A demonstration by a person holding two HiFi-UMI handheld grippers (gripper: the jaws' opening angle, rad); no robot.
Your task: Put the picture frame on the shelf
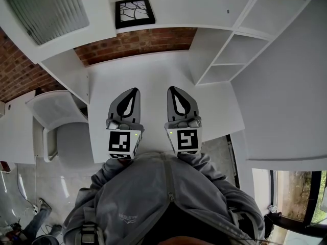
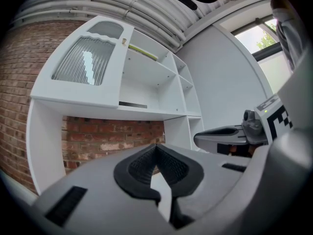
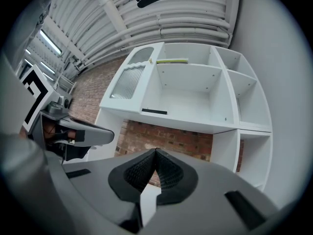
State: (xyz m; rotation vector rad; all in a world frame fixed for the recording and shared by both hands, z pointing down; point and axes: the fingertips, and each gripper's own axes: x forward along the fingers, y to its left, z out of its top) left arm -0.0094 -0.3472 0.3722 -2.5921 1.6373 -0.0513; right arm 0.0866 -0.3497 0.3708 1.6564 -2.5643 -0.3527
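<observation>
A black picture frame (image 1: pixel 134 12) with a white branch pattern lies flat on the white shelf (image 1: pixel 168 11) above the brick recess; its front edge shows as a dark strip (image 2: pixel 132 105) (image 3: pixel 154 111) in both gripper views. My left gripper (image 1: pixel 135 91) hovers over the white desk (image 1: pixel 153 78), jaws shut with nothing between them. My right gripper (image 1: pixel 171 89) is beside it, also shut and empty. Both point level toward the shelf unit, well short of the frame. In the left gripper view the right gripper (image 2: pixel 198 138) shows at right.
A white shelf unit with open compartments (image 1: pixel 240 45) stands at right. A ribbed-glass cabinet door (image 1: pixel 46 9) is at upper left. The brick wall (image 1: pixel 138 42) backs the desk. A grey chair (image 1: pixel 64 126) stands left of the desk. A yellow-green strip (image 3: pixel 172 61) lies on an upper shelf.
</observation>
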